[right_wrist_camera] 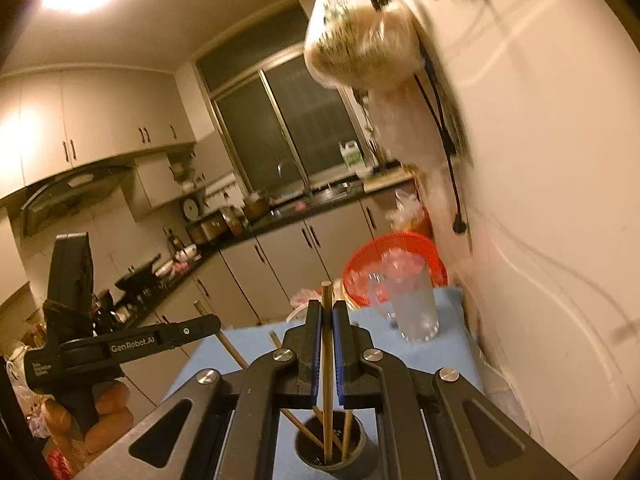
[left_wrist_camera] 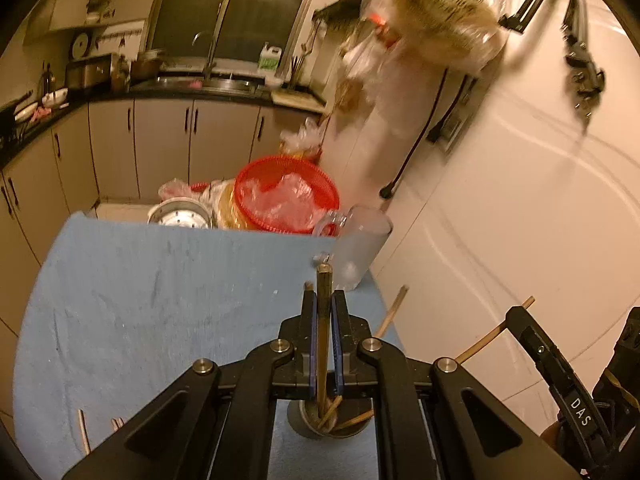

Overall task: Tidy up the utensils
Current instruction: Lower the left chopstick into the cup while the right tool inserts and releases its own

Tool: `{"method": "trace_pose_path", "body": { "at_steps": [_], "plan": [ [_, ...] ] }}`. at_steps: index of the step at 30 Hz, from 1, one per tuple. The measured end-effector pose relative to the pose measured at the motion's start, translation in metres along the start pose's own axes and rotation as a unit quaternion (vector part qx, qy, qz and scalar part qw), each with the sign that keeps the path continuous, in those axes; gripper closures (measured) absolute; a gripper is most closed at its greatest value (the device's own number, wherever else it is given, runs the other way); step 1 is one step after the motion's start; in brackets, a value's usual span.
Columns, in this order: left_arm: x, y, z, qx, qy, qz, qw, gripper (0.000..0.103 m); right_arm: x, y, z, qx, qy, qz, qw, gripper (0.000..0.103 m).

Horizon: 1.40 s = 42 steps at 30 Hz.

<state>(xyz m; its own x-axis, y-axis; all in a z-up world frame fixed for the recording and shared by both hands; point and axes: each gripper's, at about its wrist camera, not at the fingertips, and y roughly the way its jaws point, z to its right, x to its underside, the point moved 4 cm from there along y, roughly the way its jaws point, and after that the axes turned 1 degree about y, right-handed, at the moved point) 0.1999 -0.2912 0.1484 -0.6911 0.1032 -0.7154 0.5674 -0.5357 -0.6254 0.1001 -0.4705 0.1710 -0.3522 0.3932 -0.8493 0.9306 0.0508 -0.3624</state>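
In the left wrist view my left gripper [left_wrist_camera: 324,300] is shut on a dark chopstick [left_wrist_camera: 323,320]. It stands upright, with its lower end over the grey round holder [left_wrist_camera: 308,426], which has other chopsticks in it. In the right wrist view my right gripper [right_wrist_camera: 327,308] is shut on a pale wooden chopstick [right_wrist_camera: 327,360] whose lower end reaches into the same holder [right_wrist_camera: 360,450]. Each gripper shows in the other's view: the right gripper [left_wrist_camera: 518,316] at the right edge with its stick [left_wrist_camera: 486,340], the left gripper [right_wrist_camera: 212,322] at the left with its stick [right_wrist_camera: 226,342].
The holder stands on a blue cloth [left_wrist_camera: 140,300] over the table. Loose chopsticks [left_wrist_camera: 82,430] lie at the cloth's near left. A frosted glass mug [left_wrist_camera: 360,248] stands at the far right corner, and a red basket [left_wrist_camera: 284,196] lies beyond it. A white wall [left_wrist_camera: 500,200] runs close on the right.
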Motion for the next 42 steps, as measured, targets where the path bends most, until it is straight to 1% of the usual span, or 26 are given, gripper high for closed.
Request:
{"method": "trace_pose_path", "body": {
  "at_steps": [5,9,12,15,18,20,25,26,27,28,29,30,31,33,35,37,38,40,42],
  "plan": [
    [0.015,0.023,-0.008,-0.010,-0.005,-0.027,0.9996,0.096,0.023,0.027,0.015,0.010,0.014,-0.038,0.999,0.097],
    [0.022,0.039,-0.009,-0.005,-0.006,-0.045,0.9989,0.096,0.035,0.042,0.024,0.010,0.025,-0.059,0.998,0.097],
    [0.023,0.040,-0.006,-0.003,0.004,-0.040,0.9992,0.096,0.040,0.047,0.026,0.008,0.023,-0.063,0.998,0.095],
    [0.024,0.037,-0.002,0.007,0.010,-0.038,0.9992,0.096,0.039,0.049,0.024,0.004,0.024,-0.065,0.998,0.095],
    [0.022,0.032,-0.001,0.010,0.011,-0.036,0.9993,0.096,0.036,0.045,0.023,0.000,0.029,-0.061,0.998,0.091],
    [0.021,0.028,0.000,0.011,0.010,-0.032,0.9994,0.096,0.033,0.036,0.022,-0.002,0.032,-0.052,0.998,0.091],
    [0.024,0.000,-0.002,0.017,0.010,-0.011,0.9997,0.096,0.030,0.000,0.009,-0.014,0.026,-0.022,0.999,0.090],
    [0.026,-0.007,-0.003,0.015,0.011,-0.006,0.9998,0.096,0.032,-0.005,0.006,-0.017,0.022,-0.021,0.999,0.089],
    [0.030,-0.016,-0.006,0.012,0.012,0.000,0.9999,0.096,0.035,-0.009,0.002,-0.020,0.019,-0.023,0.999,0.084],
    [0.034,-0.023,-0.009,0.010,0.010,0.004,0.9999,0.095,0.042,-0.014,-0.004,-0.027,0.016,-0.027,0.999,0.075],
    [0.037,-0.027,-0.011,0.009,0.008,0.007,0.9999,0.095,0.047,-0.016,-0.009,-0.032,0.013,-0.032,0.999,0.070],
    [0.044,-0.035,-0.017,0.005,0.008,0.008,0.9999,0.095,0.057,-0.017,-0.017,-0.041,0.009,-0.040,0.998,0.061],
    [0.050,-0.039,-0.021,0.000,0.008,0.009,0.9999,0.095,0.062,-0.018,-0.020,-0.046,0.007,-0.043,0.998,0.057],
    [0.063,-0.050,-0.033,-0.011,0.005,0.012,0.9999,0.095,0.083,-0.018,-0.035,-0.060,-0.003,-0.055,0.997,0.057],
    [0.080,-0.060,-0.050,-0.024,-0.002,0.012,0.9996,0.095,0.107,-0.014,-0.051,-0.077,-0.014,-0.078,0.994,0.057],
    [0.097,-0.068,-0.068,-0.030,-0.013,0.004,0.9994,0.095,0.128,-0.007,-0.063,-0.089,-0.017,-0.100,0.991,0.057],
    [0.108,-0.072,-0.080,-0.040,-0.018,0.001,0.9990,0.095,0.143,-0.002,-0.071,-0.098,-0.016,-0.119,0.988,0.057],
    [0.127,-0.078,-0.101,-0.059,-0.026,-0.005,0.9979,0.095,0.161,0.006,-0.079,-0.110,-0.014,-0.138,0.984,0.057],
    [0.147,-0.084,-0.128,-0.070,-0.048,-0.019,0.9962,0.095,0.182,0.015,-0.088,-0.116,-0.015,-0.159,0.980,0.057]
  ]
}}
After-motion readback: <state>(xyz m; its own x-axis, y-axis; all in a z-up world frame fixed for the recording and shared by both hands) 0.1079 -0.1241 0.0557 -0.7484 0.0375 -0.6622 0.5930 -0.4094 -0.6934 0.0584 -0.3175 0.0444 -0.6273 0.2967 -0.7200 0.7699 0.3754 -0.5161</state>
